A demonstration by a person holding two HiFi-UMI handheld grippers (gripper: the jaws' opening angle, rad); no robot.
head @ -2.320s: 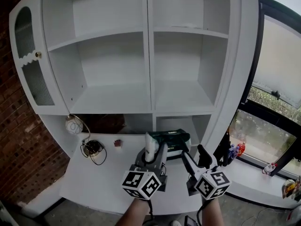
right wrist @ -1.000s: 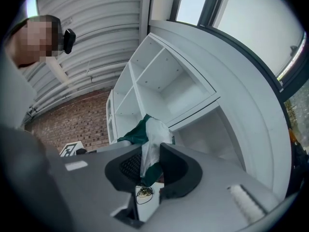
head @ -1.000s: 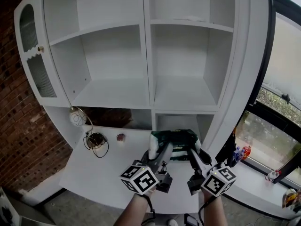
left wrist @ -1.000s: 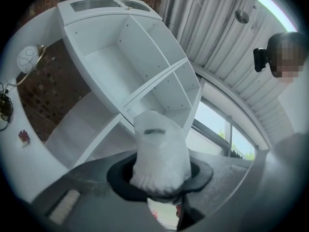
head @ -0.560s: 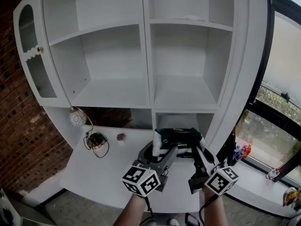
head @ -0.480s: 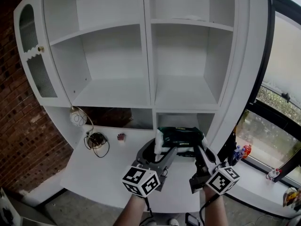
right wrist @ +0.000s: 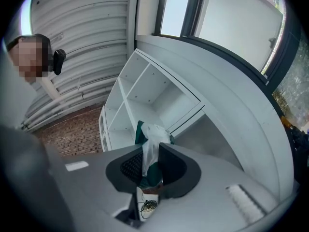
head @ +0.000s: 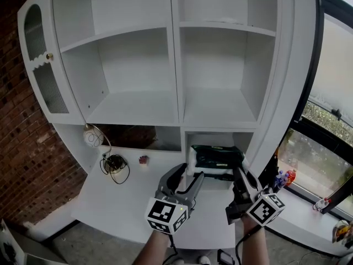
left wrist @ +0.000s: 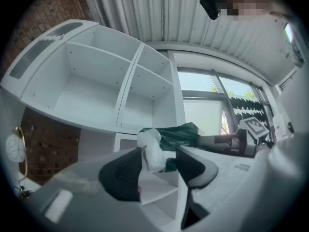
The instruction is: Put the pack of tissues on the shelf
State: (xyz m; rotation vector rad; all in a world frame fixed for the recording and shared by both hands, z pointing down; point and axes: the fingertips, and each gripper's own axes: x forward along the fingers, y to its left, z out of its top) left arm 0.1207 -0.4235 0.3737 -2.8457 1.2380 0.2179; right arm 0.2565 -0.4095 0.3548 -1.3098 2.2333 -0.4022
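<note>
shelf bays stand open; divider between.

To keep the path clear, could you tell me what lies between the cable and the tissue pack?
A small reddish object lies on the counter between cable and pack; the head view shows it.

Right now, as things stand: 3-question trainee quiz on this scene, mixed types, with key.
1. True or false: the pack of tissues sits in one of the two large middle compartments of the white cabinet.
2. What does the right gripper hold, and by which part?
3. Fill in: on the desk surface, left of the pack, lies a coiled black ___.
Key:
1. False: it hangs lower, in front of the small compartment.
2. The pack of tissues, by its white wrapper end; the jaws have just been closing on it.
3. cable.
</note>
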